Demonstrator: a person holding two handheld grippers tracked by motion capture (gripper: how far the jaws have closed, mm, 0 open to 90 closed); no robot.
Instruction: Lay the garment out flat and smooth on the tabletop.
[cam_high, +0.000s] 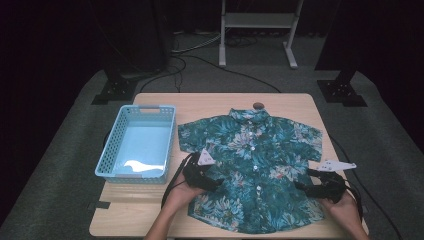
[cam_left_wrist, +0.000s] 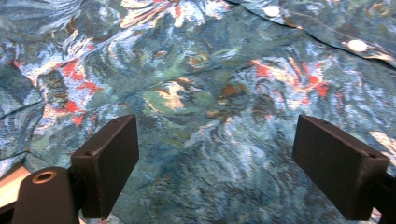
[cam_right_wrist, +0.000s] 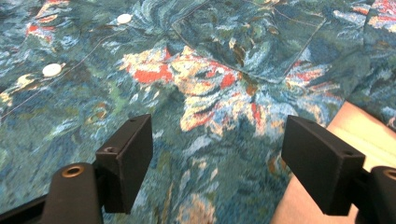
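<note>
Nearest the camera, the person's two hands come up from the bottom edge of the high view, each carrying a gripper onto the lower half of a floral shirt (cam_high: 252, 165) that lies flat and buttoned on the table (cam_high: 210, 102). The left gripper (cam_high: 216, 183) sits on the shirt's left side edge at about 8 o'clock from the garment's middle, and the right gripper (cam_high: 300, 186) on the opposite side edge at about 4 o'clock; both point inward toward the button placket. In the left gripper view the jaws stand wide apart over the cloth with nothing pinched between them, and the right gripper view shows the same: jaws spread, fabric beneath, bare table at the right-hand jaw where the shirt's edge runs. The shirt's long axis runs from 6 o'clock at the hem to 12 o'clock at the collar (cam_high: 250, 114), so each gripper faces across that axis, and the two are about equally near their own side seams. Judging from this, the coming move turns on each gripper taking the edge closest to it. Farther off, at about 10 o'clock from the shirt, a light blue basket (cam_high: 111, 159) stands empty just beside the left sleeve (cam_high: 190, 134), closer to the left hand than the right.
</note>
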